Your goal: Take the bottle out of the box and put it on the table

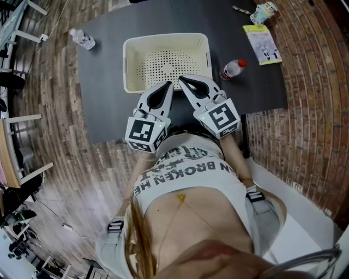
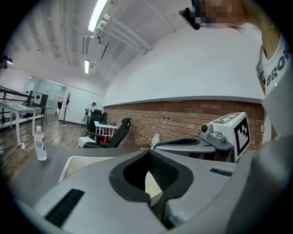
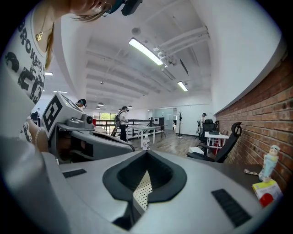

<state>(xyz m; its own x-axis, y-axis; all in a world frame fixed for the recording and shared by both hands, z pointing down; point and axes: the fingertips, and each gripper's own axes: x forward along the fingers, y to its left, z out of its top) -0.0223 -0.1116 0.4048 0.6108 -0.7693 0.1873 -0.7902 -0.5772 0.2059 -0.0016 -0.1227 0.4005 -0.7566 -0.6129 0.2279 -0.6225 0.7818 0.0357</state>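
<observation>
Bottle, red-capped, cylindrical, beside perforated cream box

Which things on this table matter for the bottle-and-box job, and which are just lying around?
Job: white box, empty; red-capped bottle lying beside it, probably.
Lying about: clear bottle at the far corner; booklet; small figurine.

Cream box, perforated plastic, on a matt dark desk. Bottle: clear glossy plastic (red cap). Left tongs and right tongs: smooth matt grey plastic, black textured lining. Floor: wood planks.
</observation>
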